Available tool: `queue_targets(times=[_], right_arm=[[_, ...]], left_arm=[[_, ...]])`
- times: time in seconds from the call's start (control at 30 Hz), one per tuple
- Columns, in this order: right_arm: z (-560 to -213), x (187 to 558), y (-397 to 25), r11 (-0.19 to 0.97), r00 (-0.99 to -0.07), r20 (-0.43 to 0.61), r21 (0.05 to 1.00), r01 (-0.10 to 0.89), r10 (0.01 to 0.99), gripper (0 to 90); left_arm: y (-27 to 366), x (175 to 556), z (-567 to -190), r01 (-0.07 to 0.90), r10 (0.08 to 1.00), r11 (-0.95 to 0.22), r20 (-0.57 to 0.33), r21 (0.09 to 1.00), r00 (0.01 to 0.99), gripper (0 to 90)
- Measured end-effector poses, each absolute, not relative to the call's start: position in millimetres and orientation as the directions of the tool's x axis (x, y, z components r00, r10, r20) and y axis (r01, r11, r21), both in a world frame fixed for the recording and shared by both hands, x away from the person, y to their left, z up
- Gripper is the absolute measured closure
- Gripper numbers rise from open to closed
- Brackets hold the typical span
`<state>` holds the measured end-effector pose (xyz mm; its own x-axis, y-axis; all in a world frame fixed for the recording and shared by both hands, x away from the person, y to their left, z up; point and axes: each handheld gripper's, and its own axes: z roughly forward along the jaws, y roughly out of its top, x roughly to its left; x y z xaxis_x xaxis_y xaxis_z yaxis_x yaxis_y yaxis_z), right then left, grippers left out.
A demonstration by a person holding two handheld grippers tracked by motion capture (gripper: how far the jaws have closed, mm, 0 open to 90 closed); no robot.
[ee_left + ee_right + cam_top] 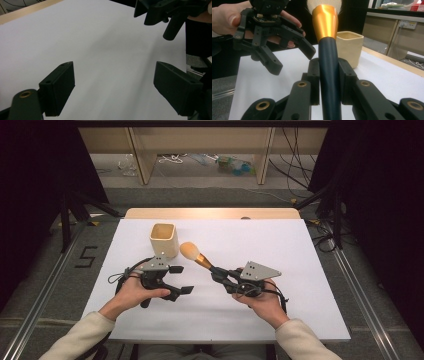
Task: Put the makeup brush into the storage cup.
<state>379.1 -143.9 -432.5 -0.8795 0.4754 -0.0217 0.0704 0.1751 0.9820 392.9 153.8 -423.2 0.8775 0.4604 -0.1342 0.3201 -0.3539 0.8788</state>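
Observation:
A makeup brush with a fluffy cream head, gold ferrule and dark handle is held above the white table, head pointing up-left. My right gripper is shut on its dark handle; the gold ferrule rises just past the jaws. A cream square cup stands upright at the back left, also seen behind the brush as the cup. My left gripper is open with nothing between its jaws, left of the brush; its own view has the gripper over bare table.
The white table top has a wooden strip along its far edge. Black curtains stand at both sides, with shelving and cables on the floor beyond. The left gripper hangs close to the brush in the right gripper view.

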Motion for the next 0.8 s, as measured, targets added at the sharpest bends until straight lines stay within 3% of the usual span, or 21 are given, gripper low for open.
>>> queue_targets(times=[0.8], right_arm=[[-431.1,382.3,-137.2,0.18,-0.874,-0.031,0.981,0.065,0.484,75.5]], left_arm=[[134.2,393.2,-411.6,0.35,0.463,-0.13,-0.255,0.928,0.849,19.9]])
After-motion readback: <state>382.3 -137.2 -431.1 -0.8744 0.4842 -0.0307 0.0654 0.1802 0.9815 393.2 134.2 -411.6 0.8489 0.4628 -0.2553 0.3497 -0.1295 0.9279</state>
